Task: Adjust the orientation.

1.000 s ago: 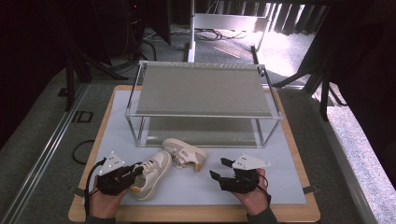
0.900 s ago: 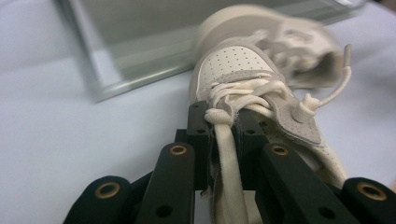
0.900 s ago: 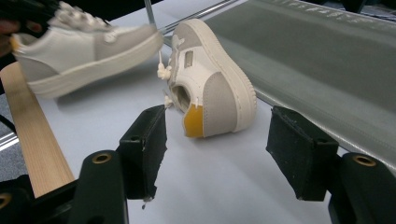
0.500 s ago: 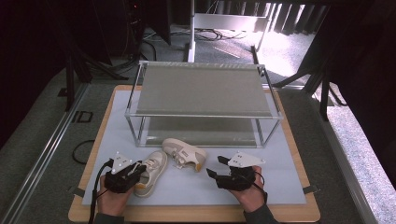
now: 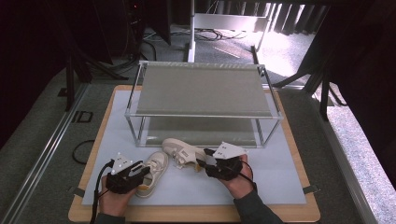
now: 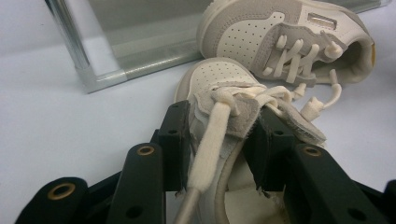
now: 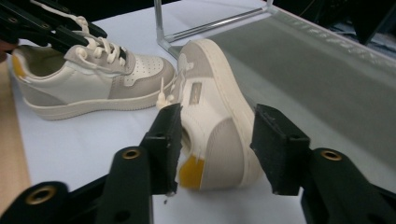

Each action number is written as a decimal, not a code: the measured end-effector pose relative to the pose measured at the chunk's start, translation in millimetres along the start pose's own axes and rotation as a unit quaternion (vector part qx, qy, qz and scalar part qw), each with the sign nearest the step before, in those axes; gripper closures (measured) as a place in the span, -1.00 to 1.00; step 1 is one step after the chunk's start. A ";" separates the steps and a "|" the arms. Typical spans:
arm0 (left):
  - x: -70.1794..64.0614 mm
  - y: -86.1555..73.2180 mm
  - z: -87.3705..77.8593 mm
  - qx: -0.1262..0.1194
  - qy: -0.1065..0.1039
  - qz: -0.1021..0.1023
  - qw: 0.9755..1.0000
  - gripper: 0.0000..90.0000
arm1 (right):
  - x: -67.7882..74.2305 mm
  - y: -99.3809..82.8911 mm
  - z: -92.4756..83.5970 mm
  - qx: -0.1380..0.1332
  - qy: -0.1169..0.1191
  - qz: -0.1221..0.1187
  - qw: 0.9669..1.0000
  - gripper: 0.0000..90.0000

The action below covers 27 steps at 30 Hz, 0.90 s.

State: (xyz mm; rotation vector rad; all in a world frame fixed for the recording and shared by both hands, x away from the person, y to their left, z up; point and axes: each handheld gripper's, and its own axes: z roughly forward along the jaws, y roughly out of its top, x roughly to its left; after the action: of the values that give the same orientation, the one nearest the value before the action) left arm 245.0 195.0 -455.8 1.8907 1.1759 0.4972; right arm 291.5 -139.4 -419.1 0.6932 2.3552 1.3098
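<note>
1. Both hands have slid forward since the earlier frames: the right gripper has come up to the heel of the shoe lying on its side, and the left gripper has stayed on the other shoe.
2. That tipped shoe lies just in front of the metal rack, sole toward the rack, heel toward the person.
3. Its heel, with a yellow tab, sits between the right gripper's jaws in the right gripper view; the jaws stand wide apart around it, and whether either pad touches I cannot tell.
4. The upright shoe stands beside the tipped one, farther from the rack's front left leg, toe toward the rack.
5. In the left gripper view the left gripper's jaws are closed in on this shoe's tongue and laces, gripping them.
6. Both shoes are cream with grey panels and rest on the white mat, which covers the wooden table the rack stands on.
7. A hand holds the left gripper at the near edge; the other hand holds the right.
</note>
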 end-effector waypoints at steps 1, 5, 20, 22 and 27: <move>0.1 -0.1 0.1 0.000 -0.001 0.000 1.000 0.36 | 0.7 1.7 2.7 0.002 -0.002 -0.005 1.000 0.23; 0.3 -0.4 0.2 -0.001 -0.004 -0.001 1.000 0.36 | 3.6 6.0 12.9 0.008 -0.004 -0.031 0.999 0.14; 2.0 -1.5 -0.1 -0.003 -0.010 -0.009 1.000 0.35 | 13.0 4.7 52.0 0.054 -0.030 -0.103 0.993 -0.23; 1.8 -1.5 -0.1 -0.003 -0.010 -0.009 1.000 0.35 | 8.5 6.0 54.1 0.054 -0.034 -0.099 0.993 -0.24; 2.3 -1.5 0.0 -0.003 -0.012 -0.009 1.000 0.35 | 4.0 11.7 61.2 0.077 -0.057 -0.122 0.988 -0.16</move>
State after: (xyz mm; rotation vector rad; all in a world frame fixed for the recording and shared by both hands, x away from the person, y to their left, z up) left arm 245.4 197.3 -457.3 1.8735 1.1736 0.4672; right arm 323.2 -90.0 -440.4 0.4899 2.3780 0.9682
